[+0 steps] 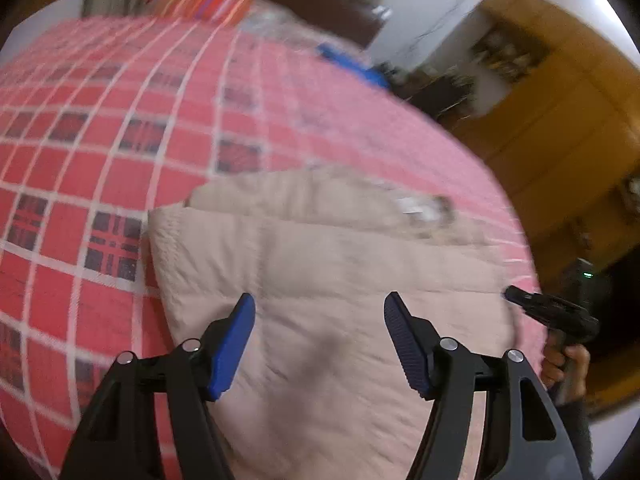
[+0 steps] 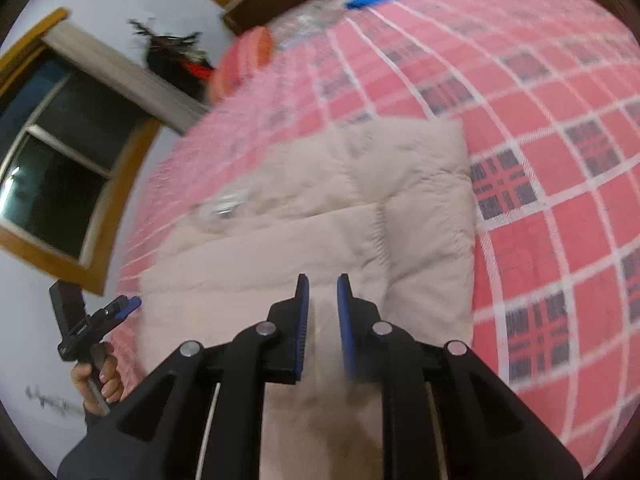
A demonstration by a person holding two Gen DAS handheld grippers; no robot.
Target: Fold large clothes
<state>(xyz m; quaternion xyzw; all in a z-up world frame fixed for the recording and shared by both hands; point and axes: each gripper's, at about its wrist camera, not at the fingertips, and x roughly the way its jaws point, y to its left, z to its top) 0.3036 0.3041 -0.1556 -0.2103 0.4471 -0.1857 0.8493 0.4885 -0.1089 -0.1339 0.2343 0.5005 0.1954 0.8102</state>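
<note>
a beige quilted garment [image 1: 340, 280], something like a padded coat, lies on a bed covered with a red-and-white checked bedspread [image 1: 100, 140]. it already looks folded into a rough rectangle, with a second layer and what may be a collar or label showing along its far edge, though blur makes that detail hard to read.

the left gripper [image 1: 320, 340] hovers over the near part of the garment with its jaws spread wide and nothing between them. the right gripper [image 2: 322, 320] hangs above the same cloth with its jaws drawn close but a narrow gap left; no fabric appears pinched there. in each wrist view the other gripper shows at the bed's edge, held in a hand [image 2: 98, 380].

judging from this, the step in hand is between folds: both tools are free above the coat, likely lining up for another fold or a smoothing pass. the next move calls for lowering each gripper to a near corner or edge, pinching through the thick padded layers, then lifting both sides evenly so the bulky fold does not slide apart.
</note>
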